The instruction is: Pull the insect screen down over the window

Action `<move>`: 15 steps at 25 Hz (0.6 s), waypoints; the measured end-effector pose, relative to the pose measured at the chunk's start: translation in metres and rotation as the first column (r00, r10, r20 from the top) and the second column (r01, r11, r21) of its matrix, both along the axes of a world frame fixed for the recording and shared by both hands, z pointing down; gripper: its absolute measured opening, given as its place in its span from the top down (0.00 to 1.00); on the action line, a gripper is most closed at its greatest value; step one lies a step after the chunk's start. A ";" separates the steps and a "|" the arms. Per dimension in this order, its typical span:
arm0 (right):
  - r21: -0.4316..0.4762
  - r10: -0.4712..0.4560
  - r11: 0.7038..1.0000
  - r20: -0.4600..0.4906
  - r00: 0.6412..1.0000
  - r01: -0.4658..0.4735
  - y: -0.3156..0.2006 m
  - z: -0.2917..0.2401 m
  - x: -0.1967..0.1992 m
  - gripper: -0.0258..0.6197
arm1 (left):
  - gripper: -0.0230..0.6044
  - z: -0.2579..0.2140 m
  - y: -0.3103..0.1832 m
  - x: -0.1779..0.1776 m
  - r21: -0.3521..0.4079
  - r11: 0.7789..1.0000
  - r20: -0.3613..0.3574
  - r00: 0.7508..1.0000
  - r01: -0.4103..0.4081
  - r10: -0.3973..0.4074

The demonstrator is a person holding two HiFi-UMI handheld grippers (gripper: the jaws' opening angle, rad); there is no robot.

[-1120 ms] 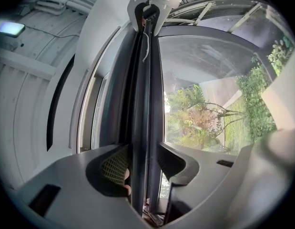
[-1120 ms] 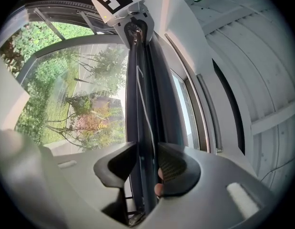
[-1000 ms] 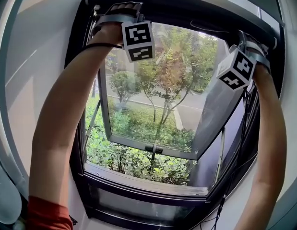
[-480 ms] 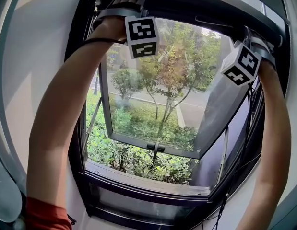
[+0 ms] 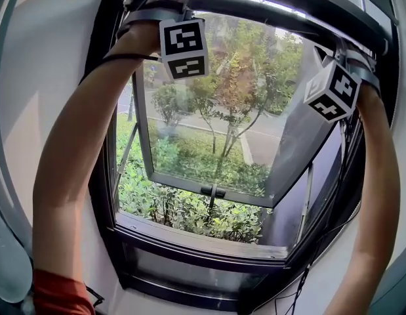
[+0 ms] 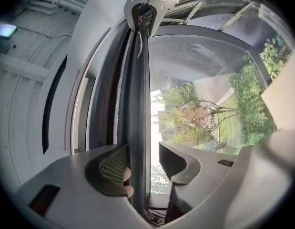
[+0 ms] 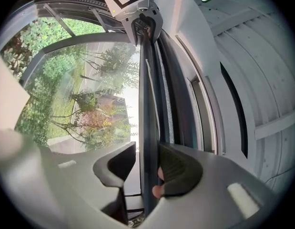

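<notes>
At the head view's upper edge, left gripper [image 6: 142, 159] and right gripper [image 7: 146, 163] are straddling the screen bar [image 6: 137, 104], jaws apart, apparently unclamped; the left's have just been opening. Both should be clamping squarely; then pulling level.

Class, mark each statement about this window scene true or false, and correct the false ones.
1. The window sash stands open outward. True.
2. The screen bar is down at the sill. False: it sits at the top of the frame.
3. The left gripper is clamped shut on the screen bar. False: its jaws have just been opening and stand apart, with the screen bar between them.
4. The right gripper has the screen bar between its jaws. True.
5. Snow lies outside. False: green shrubs grow there.
</notes>
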State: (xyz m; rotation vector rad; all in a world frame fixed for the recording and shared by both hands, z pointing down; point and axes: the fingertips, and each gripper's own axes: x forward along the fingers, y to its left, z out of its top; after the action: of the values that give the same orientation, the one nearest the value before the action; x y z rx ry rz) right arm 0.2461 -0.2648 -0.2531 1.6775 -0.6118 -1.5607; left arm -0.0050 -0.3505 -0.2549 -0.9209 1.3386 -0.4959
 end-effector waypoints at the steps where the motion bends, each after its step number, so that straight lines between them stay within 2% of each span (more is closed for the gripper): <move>1: -0.003 -0.002 1.000 -0.003 1.000 0.002 0.000 0.003 -0.001 0.72 | 0.66 0.003 0.000 -0.001 -0.004 1.000 0.003 1.000 -0.002 0.002; 15: -0.027 -0.030 0.999 -0.012 0.999 0.029 -0.001 0.043 -0.001 0.72 | 0.66 0.046 0.002 -0.002 -0.053 0.999 0.024 1.000 -0.013 0.015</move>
State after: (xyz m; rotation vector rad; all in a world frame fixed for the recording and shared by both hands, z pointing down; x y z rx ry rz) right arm 0.2454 -0.2655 -0.2099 1.6446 -0.6505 -1.5762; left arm -0.0069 -0.3482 -0.2088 -0.9642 1.3018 -0.5319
